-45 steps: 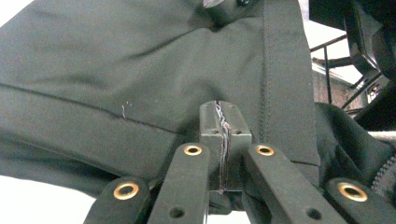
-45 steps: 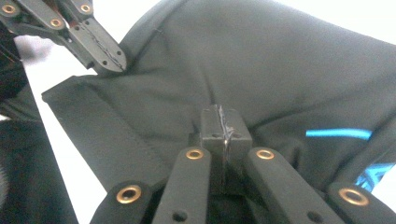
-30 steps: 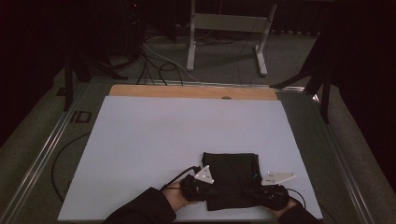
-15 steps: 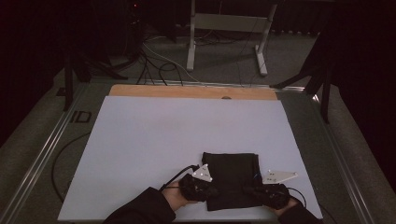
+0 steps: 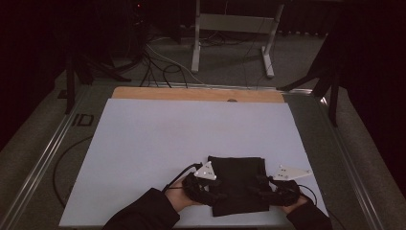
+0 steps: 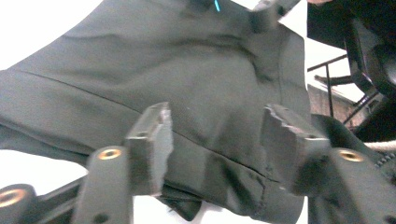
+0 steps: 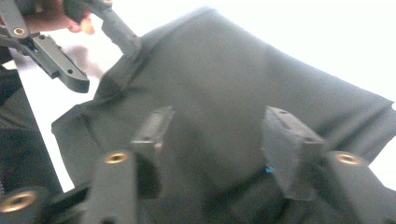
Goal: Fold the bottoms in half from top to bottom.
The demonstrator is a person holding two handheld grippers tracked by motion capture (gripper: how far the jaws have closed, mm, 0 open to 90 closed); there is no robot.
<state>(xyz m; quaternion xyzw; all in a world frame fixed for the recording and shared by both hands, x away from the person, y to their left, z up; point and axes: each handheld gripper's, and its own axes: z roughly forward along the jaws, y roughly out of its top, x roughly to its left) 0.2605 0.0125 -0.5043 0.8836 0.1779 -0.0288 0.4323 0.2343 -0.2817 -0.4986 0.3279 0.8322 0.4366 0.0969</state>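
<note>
Flanking black cloth [image 5: 238, 184] edges, both jaws just opening, released; mat [image 5: 143, 143] beyond bare.

A plain black cloth [image 5: 238, 184] lies on a pale lilac-white sheet [image 5: 158, 143] with a wooden-brown board [image 5: 191, 94] behind.

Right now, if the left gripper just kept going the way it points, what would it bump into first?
Most likely the folded black cloth: it lies right ahead of the left gripper, whose fingers have just been opening with nothing pinched between them. How near is unclear.

A dim lab or studio: white-topped table [image 5: 143, 143], floor cables [image 5: 158, 57], metal stand frame [image 5: 234, 28] behind.
</note>
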